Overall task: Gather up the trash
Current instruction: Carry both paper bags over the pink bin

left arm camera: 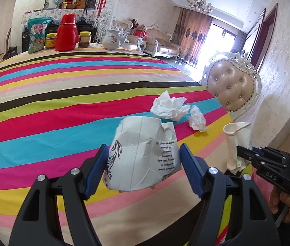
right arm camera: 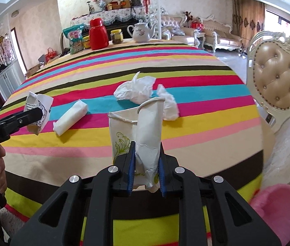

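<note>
Left wrist view: left gripper (left arm camera: 144,160) has its blue pads on both sides of a crumpled cup (left arm camera: 143,153), lifted above the striped table (left arm camera: 42,112).
Right gripper (right arm camera: 146,168): clamped tight on a flattened cup (right arm camera: 145,131), held above the near edge of the table.
Tissues (right arm camera: 143,94): a crumpled white heap lies on the cloth around the middle, toward the right edge.
Tissue pack (right arm camera: 71,121): lies flat, left of the middle.
Far edge: red flask (right arm camera: 98,34), teapot (right arm camera: 142,31), jars, snack bag.
Chair (right arm camera: 278,82): stands beside the right edge.
</note>
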Motion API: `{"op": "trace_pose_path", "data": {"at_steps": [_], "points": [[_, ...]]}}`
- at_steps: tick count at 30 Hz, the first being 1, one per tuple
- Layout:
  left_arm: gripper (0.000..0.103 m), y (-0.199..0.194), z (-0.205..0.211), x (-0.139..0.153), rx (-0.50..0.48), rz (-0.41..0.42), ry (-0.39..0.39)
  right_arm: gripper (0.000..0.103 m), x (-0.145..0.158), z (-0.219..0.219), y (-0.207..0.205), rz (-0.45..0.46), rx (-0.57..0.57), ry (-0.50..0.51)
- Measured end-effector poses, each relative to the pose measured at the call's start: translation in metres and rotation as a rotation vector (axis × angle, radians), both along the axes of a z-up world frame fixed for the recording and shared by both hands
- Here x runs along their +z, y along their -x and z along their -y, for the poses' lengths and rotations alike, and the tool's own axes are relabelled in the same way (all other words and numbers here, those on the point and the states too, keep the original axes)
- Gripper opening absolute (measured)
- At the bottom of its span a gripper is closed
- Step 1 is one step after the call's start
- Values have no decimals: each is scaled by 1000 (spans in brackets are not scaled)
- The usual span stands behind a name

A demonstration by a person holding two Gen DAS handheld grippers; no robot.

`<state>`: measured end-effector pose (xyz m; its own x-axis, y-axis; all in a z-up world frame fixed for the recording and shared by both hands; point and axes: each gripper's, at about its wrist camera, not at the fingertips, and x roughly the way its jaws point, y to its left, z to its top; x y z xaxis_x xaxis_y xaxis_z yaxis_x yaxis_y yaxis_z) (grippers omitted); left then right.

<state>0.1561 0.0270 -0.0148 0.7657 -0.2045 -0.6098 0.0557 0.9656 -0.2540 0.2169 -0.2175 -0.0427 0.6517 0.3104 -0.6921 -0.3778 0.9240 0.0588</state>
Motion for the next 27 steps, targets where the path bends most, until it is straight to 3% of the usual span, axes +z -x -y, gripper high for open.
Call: {"op": "trace_pose_path", "data": {"at_steps": [27], "points": [[69, 5, 86, 15, -169, 41, -20, 20, 14, 108, 58, 44, -219, -2]]}}
